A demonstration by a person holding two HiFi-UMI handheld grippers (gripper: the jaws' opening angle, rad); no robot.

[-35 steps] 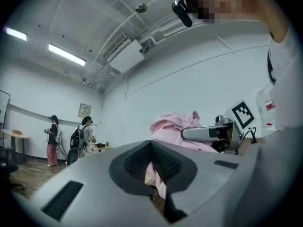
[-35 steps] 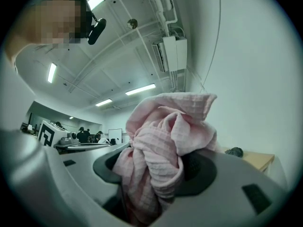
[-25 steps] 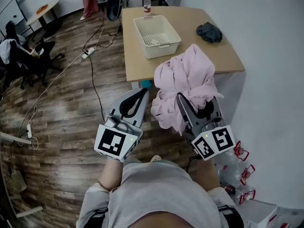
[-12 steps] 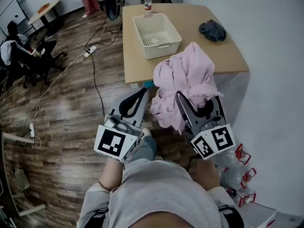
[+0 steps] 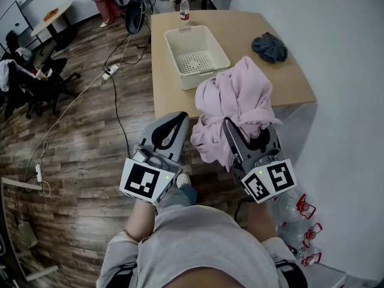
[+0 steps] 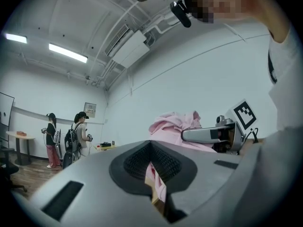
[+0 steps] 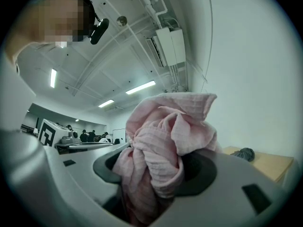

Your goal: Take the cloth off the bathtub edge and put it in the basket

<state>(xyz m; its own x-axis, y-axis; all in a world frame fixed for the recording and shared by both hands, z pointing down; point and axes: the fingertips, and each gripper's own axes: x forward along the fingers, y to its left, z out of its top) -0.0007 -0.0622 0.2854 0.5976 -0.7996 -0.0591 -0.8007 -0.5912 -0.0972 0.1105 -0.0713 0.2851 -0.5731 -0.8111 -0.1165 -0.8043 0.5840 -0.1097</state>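
Note:
A bunched pink cloth hangs in my right gripper, which is shut on it; in the right gripper view the cloth fills the space between the jaws of that gripper. My left gripper is beside it on the left, jaws together and holding nothing; its own view shows the left gripper shut, with the pink cloth beyond. A white perforated basket stands on the wooden table ahead. The cloth hangs above the table's near edge, short of the basket.
A dark grey cloth lies on the table's right side and a bottle stands behind the basket. A white wall runs along the right. Plastic bottles lie on the floor at the right. A cable, chairs and people are at the left.
The table and basket have drawn nearer in the head view; both grippers keep the same pose, and the pink cloth now hangs over the table's near edge.

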